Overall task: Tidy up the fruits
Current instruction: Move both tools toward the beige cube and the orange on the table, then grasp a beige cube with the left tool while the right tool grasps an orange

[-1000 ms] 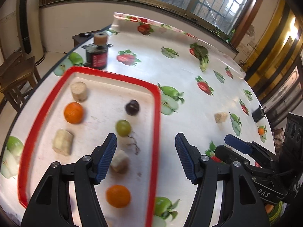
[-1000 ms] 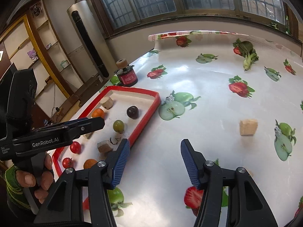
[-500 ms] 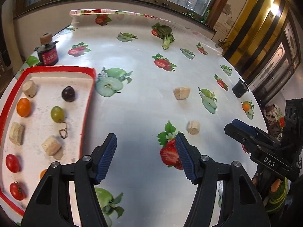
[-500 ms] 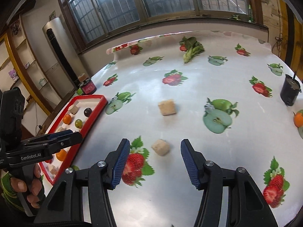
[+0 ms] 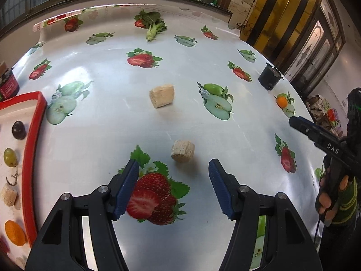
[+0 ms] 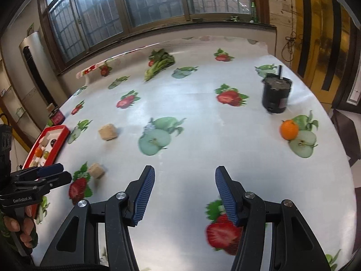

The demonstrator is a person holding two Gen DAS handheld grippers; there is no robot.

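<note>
My left gripper (image 5: 172, 181) is open and empty, just short of a small beige chunk (image 5: 182, 150) on the fruit-print tablecloth; a larger beige chunk (image 5: 162, 95) lies farther off. The red-rimmed white tray (image 5: 33, 135) at the left edge holds a dark grape (image 5: 18, 130), a green grape (image 5: 10, 157), an orange fruit (image 5: 14, 232) and beige pieces. My right gripper (image 6: 183, 188) is open and empty over bare cloth. A loose orange fruit (image 6: 289, 129) lies to its far right. Both beige chunks also show in the right wrist view, the near one (image 6: 96, 170) and the far one (image 6: 107, 131).
A black cylinder (image 6: 276, 96) stands at the far right near the orange, also seen from the left wrist (image 5: 269, 79). A red-labelled jar (image 5: 8, 84) stands behind the tray. The round table's edge (image 6: 334, 122) curves away on the right. A window wall is behind.
Both grippers have swung right, away from the tray. The left one now faces the near beige chunk; the right one has turned further toward the orange and black cylinder.
</note>
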